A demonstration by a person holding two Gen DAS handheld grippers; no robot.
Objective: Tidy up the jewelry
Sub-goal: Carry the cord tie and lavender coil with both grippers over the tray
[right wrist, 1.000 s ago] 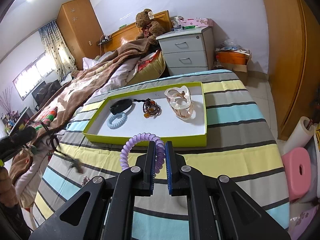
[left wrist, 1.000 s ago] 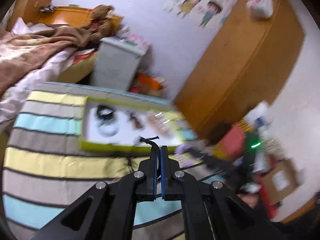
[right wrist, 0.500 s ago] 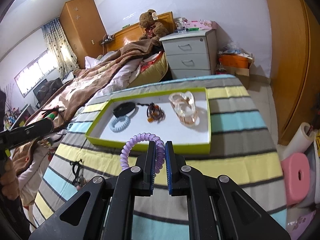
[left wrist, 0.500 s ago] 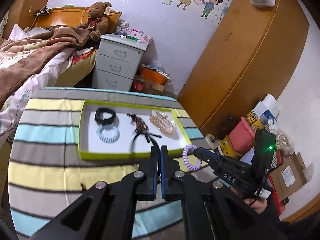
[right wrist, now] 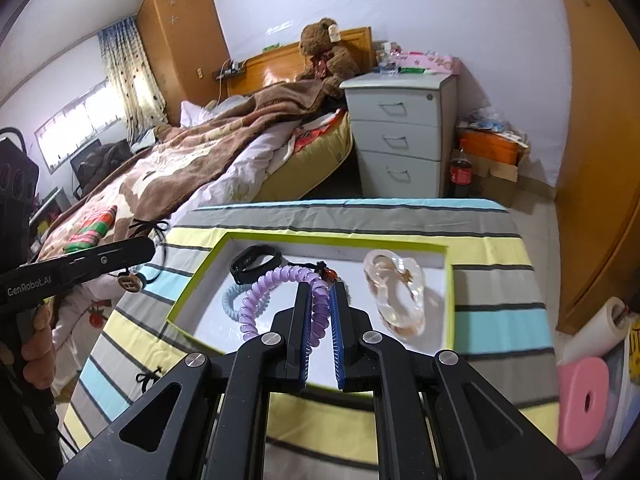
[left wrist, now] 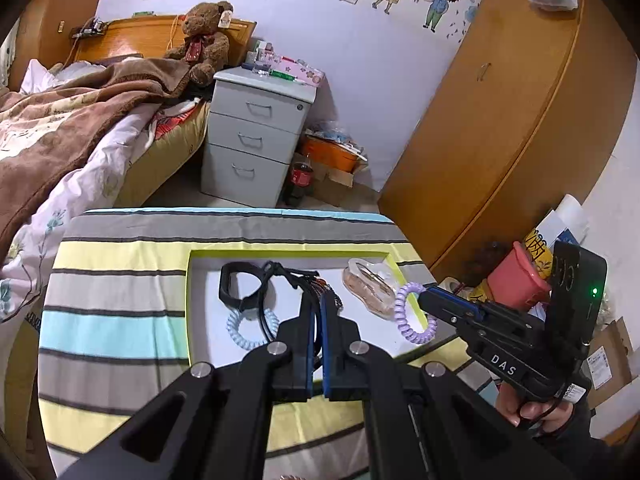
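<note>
A green-rimmed white tray lies on the striped cloth. In it lie a black band, a pale blue coil tie, a beaded piece and a clear clip. My left gripper is shut on a black cord necklace that hangs above the tray; a round pendant dangles under it. My right gripper is shut on a purple coil tie, held above the tray's front right.
The striped cloth covers the table; black bow-shaped pieces lie on it in front of the tray. A bed stands left, a grey drawer unit behind, a wooden wardrobe and a pink stool at the right.
Both grippers have moved forward over the tray with their loads. The left gripper carried the black necklace from the cloth's left side up above the tray.
</note>
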